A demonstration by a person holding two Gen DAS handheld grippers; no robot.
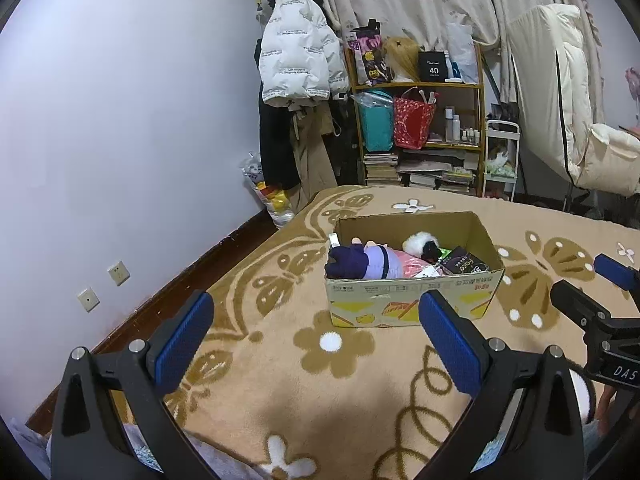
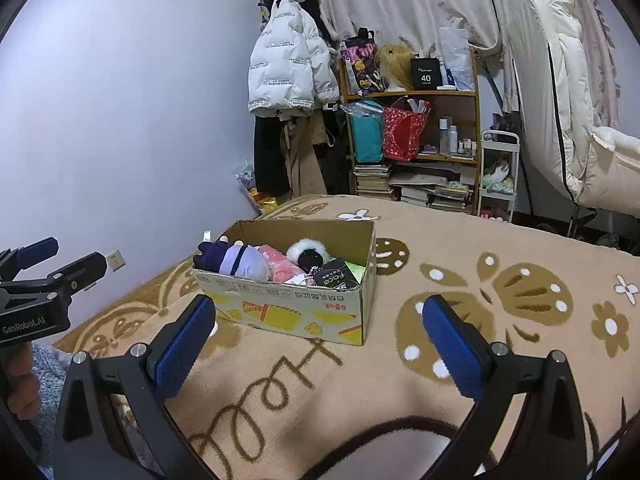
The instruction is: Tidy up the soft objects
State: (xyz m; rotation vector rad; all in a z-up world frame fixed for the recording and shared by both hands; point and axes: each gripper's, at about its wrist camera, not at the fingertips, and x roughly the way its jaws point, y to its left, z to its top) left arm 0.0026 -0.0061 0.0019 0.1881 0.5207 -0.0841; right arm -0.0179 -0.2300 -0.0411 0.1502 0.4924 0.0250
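Observation:
An open cardboard box (image 1: 412,298) (image 2: 288,308) stands on a tan blanket with brown flower patterns (image 1: 320,380) (image 2: 400,380). Inside lie a purple and navy plush doll (image 1: 364,261) (image 2: 240,260), a pink soft item (image 1: 412,265) (image 2: 278,266), a white and black furry toy (image 1: 422,245) (image 2: 306,254) and a dark "face" packet (image 1: 464,264) (image 2: 334,276). My left gripper (image 1: 316,340) is open and empty, in front of the box. My right gripper (image 2: 320,340) is open and empty, also in front of the box. Each gripper shows at the edge of the other's view.
A blue-white wall (image 1: 120,120) with sockets runs along the left of the bed. Beyond the bed stand a coat rack with a white puffer jacket (image 1: 298,56), a wooden shelf (image 1: 420,120) with bags, bottles and books, a white cart (image 1: 502,156) and a cream coat (image 1: 568,100).

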